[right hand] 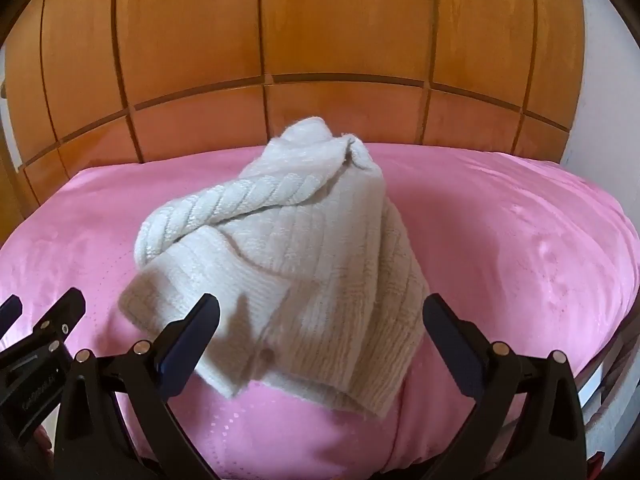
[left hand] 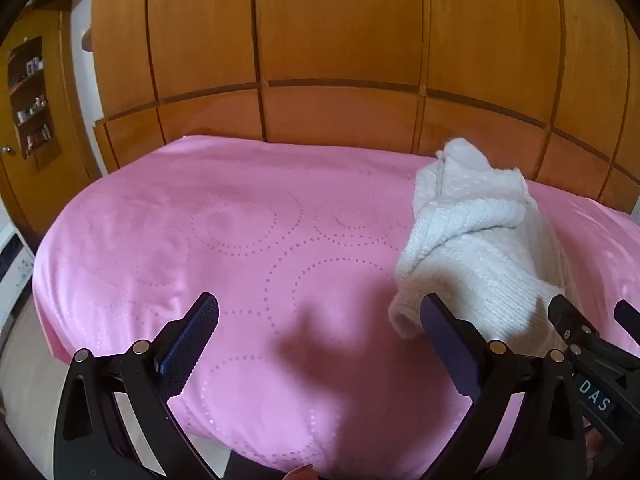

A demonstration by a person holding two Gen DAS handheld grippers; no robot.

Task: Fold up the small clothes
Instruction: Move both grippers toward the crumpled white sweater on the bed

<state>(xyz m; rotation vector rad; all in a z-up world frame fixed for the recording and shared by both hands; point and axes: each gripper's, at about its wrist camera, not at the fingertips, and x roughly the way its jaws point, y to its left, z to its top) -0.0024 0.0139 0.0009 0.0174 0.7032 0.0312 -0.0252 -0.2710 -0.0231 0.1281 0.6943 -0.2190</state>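
Note:
A white knitted sweater (right hand: 288, 248) lies crumpled in a heap on the pink bed cover (right hand: 520, 248). In the left wrist view the sweater (left hand: 472, 240) is at the right, the pink cover (left hand: 200, 240) spreads to its left. My right gripper (right hand: 320, 312) is open and empty, its fingers on either side of the sweater's near edge, just above it. My left gripper (left hand: 320, 312) is open and empty over bare cover, left of the sweater. The right gripper's fingers (left hand: 572, 320) show at the right edge of the left wrist view. The left gripper's fingers (right hand: 60, 312) show at the left edge of the right wrist view.
A wooden panelled wardrobe (left hand: 340, 60) stands close behind the bed. A shelf niche with small bottles (left hand: 32, 100) is at the far left. The bed's near edge drops to a light floor (left hand: 24, 360) at the left.

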